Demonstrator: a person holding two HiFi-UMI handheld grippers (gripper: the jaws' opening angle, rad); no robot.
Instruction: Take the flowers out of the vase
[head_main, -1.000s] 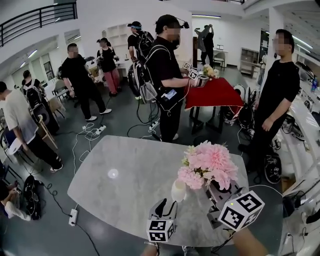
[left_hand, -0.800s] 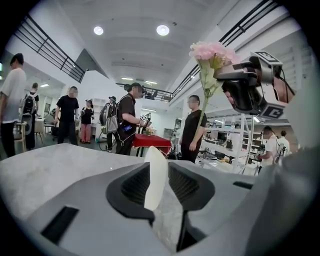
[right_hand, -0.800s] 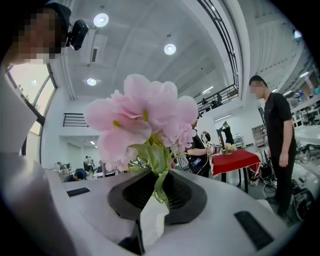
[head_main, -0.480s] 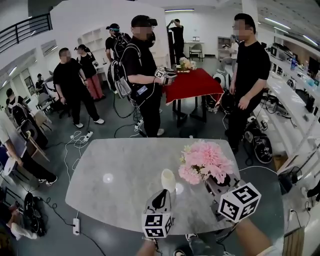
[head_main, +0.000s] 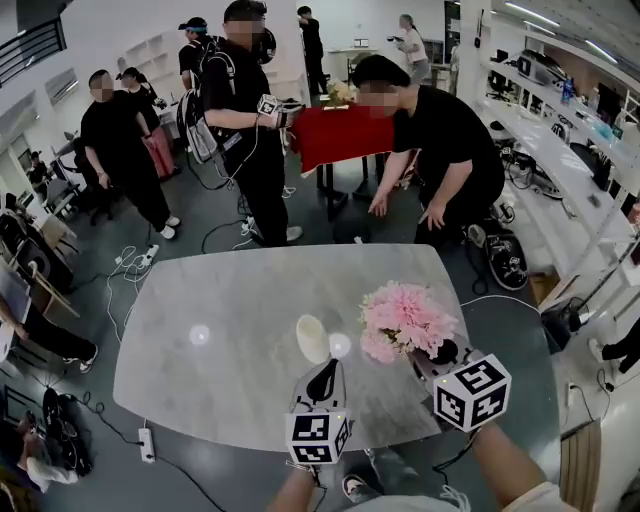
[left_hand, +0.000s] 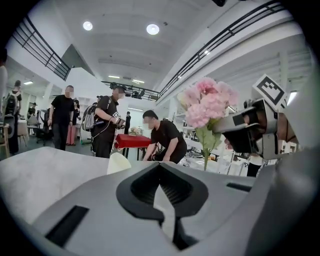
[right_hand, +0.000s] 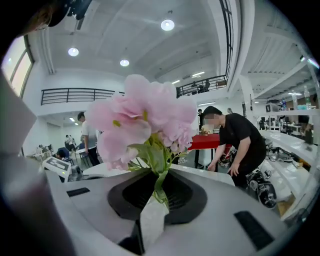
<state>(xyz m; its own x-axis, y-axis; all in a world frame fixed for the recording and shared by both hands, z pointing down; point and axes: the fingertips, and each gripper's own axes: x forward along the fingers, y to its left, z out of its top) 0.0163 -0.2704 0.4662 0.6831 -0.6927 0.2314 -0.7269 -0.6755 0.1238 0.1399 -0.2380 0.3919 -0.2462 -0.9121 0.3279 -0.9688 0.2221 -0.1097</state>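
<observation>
Only the right gripper view shows it: the right gripper (right_hand: 151, 200) has its fingers pinched on the green stems of the pink flowers (right_hand: 142, 117). The left gripper (left_hand: 166, 197) has its fingers pressed together, empty. Just beyond, the white vase (head_main: 311, 338) sits on the surface (head_main: 220, 300), base hard to make out; the flowers, over it a second ago, now hang clear to its right.

The table (head_main: 220, 300) is finished in smooth, stone-like grey with a faint gloss. The vase (head_main: 311, 338) is smooth cream. The flowers (head_main: 403, 318) appear cloth-like. The left gripper (head_main: 323, 378) and right gripper (head_main: 428, 365) are moulded in matt grey plastic.

Grey floor (head_main: 215, 235), white walls (head_main: 120, 30) — red-draped table (head_main: 335, 138), perhaps shelving (head_main: 150, 58) behind.
</observation>
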